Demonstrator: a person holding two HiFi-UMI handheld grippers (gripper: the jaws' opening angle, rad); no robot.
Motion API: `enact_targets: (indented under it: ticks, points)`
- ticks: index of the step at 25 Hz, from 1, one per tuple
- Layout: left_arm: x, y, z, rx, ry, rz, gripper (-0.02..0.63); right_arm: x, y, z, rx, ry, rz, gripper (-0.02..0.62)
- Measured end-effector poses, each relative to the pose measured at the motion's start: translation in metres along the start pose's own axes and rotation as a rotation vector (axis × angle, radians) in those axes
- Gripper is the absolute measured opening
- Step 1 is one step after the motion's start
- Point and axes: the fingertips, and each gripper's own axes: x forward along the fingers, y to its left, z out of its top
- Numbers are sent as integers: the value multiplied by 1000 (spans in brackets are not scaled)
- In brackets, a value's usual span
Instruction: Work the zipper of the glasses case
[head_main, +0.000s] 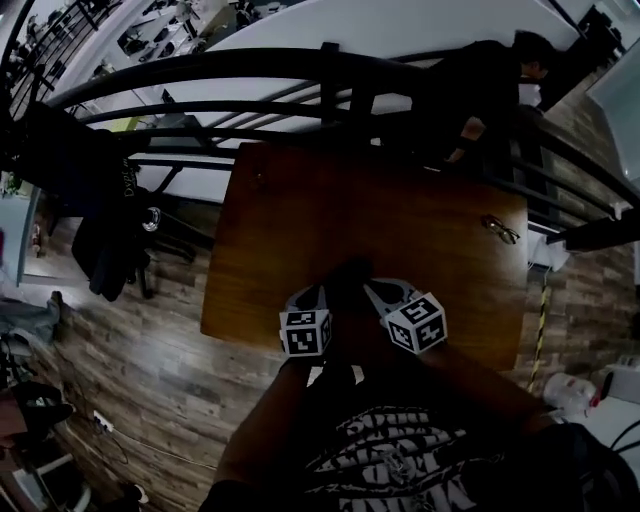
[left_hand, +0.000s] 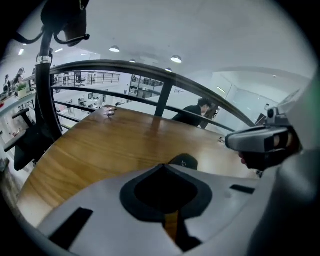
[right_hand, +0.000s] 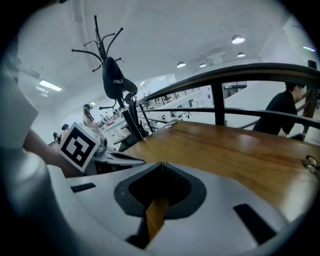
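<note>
Head view has us looking down on a wooden table (head_main: 300, 230), with the dark glasses case (head_main: 347, 275) near its 6 o'clock edge. Our left gripper (head_main: 318, 296) sits at the case's 8 o'clock and our right gripper (head_main: 382, 293) at its 4 o'clock. Both are just beside it, and we cannot tell whether either touches it. In the left gripper view the jaws are pressed together with nothing between them, and the case pokes up just beyond their tips at 1 o'clock. In the right gripper view the jaws are also closed and empty, with the left gripper's marker cube (right_hand: 80, 145) at 9 o'clock. A pair of glasses (head_main: 500, 229) lies well apart from the case, toward the table's 3 o'clock edge. A person (head_main: 500, 80) is beyond the railing (head_main: 250, 62) at 1 o'clock.
</note>
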Motion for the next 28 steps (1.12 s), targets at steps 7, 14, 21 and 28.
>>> enact_targets:
  ticks: [7,14,21,28]
  points:
    - [33,1,-12,6,75,-8,6,31,-35,-39,188,109,7,0]
    - [42,-7,-14,-67,34,-30,6,43,-47,-58,355,164,62,43]
    - [34,-11,-19,-51,28,-42,6,63,-39,-72,763,101,187,262]
    - [37,-6,-17,-36,32,-36,6,78,-50,-63,804,47,128,262]
